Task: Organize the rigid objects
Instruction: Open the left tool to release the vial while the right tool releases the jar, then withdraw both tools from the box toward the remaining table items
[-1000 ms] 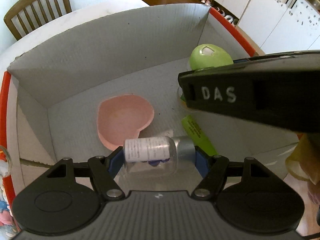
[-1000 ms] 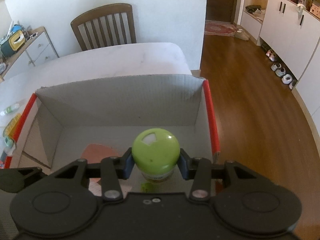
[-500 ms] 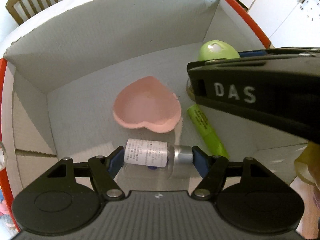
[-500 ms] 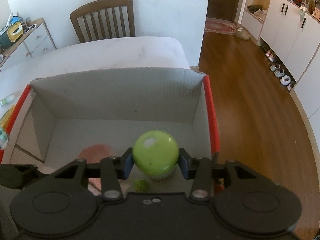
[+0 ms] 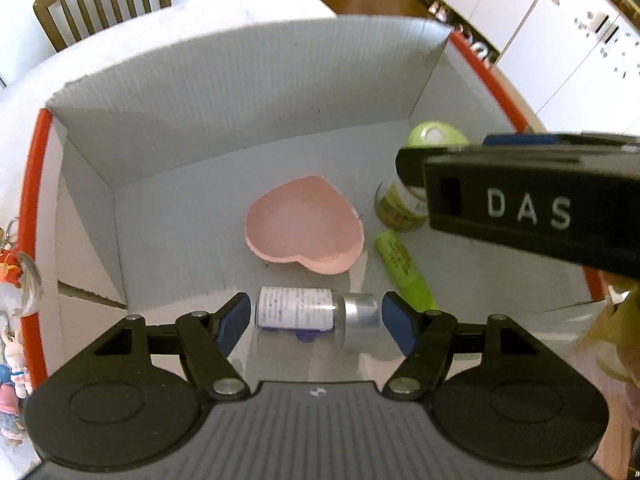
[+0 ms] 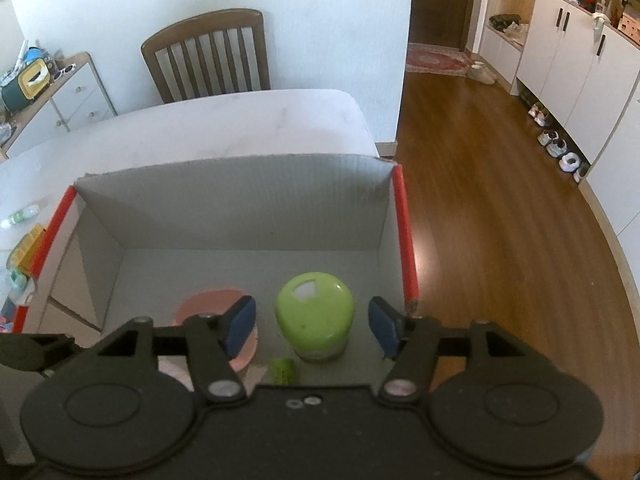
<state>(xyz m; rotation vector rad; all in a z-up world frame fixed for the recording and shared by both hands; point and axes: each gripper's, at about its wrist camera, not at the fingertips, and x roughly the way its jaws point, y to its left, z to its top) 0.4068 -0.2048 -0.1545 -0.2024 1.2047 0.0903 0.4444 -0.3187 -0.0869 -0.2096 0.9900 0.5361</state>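
A grey cardboard box (image 5: 248,92) with red edges holds the objects. In the left wrist view my left gripper (image 5: 316,322) is open around a small clear bottle (image 5: 316,314) with a white label and silver cap, lying on its side on the box floor. A pink heart-shaped dish (image 5: 304,226) and a green highlighter (image 5: 404,270) lie beyond it. In the right wrist view my right gripper (image 6: 312,326) is open, its pads apart from a jar with a green lid (image 6: 314,316) standing on the box floor. The jar also shows in the left wrist view (image 5: 432,140).
The box (image 6: 240,208) sits on a white table (image 6: 200,128) with a wooden chair (image 6: 208,56) behind it. Small toys (image 5: 12,320) and bottles lie left of the box. Wooden floor (image 6: 500,240) and white cabinets are to the right.
Both grippers have opened. The bottle has left the left gripper's grip and lies on the box floor. The green-lidded jar is released and stands in the box.
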